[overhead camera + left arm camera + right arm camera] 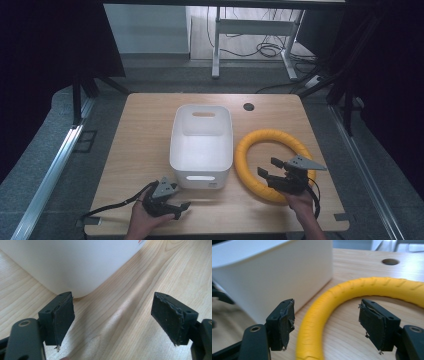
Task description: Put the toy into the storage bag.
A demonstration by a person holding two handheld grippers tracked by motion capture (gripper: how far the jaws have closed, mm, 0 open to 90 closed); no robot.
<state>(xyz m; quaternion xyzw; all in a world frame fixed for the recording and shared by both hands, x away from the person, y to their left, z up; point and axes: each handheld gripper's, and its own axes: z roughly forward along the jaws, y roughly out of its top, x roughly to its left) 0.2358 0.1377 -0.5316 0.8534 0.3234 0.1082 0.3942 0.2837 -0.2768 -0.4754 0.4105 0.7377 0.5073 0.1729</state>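
Your right gripper (325, 323) hangs with jaws spread astride the yellow ring (317, 322), whose near arc is cut off below. Your left gripper (112, 320) stands jaws spread over bare worktop (140, 290), the white bin (70, 262) mostly out of frame.

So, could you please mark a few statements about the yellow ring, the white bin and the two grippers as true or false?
1. The yellow ring lies inside the white bin. False: it lies on the table beside the bin.
2. The right gripper is open, with the ring's band between its jaws. True.
3. The left gripper grips the bin's rim. False: it is open and holds nothing.
4. The bin is empty. True.
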